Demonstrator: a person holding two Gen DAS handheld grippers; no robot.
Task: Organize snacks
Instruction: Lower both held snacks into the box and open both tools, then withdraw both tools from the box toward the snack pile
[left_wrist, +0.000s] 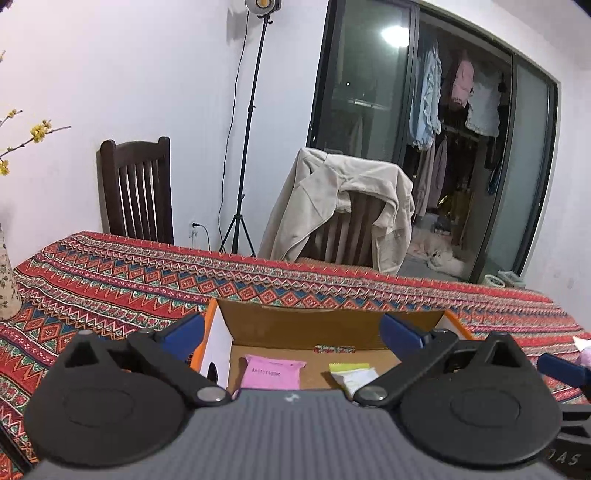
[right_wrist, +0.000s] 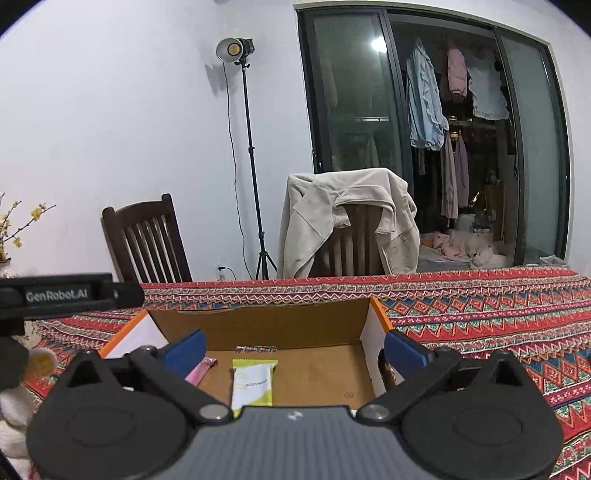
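An open cardboard box with orange edges stands on the patterned tablecloth; it also shows in the right wrist view. Inside lie a pink snack packet and a yellow-white snack packet. In the right wrist view the yellow-white packet lies in the middle and the pink packet is partly hidden behind a finger. My left gripper is open and empty above the box's near side. My right gripper is open and empty over the box.
Two dark wooden chairs stand behind the table, one draped with a beige jacket. A light stand is by the wall. A flowered vase stands at the left. A white soft object lies at the lower left.
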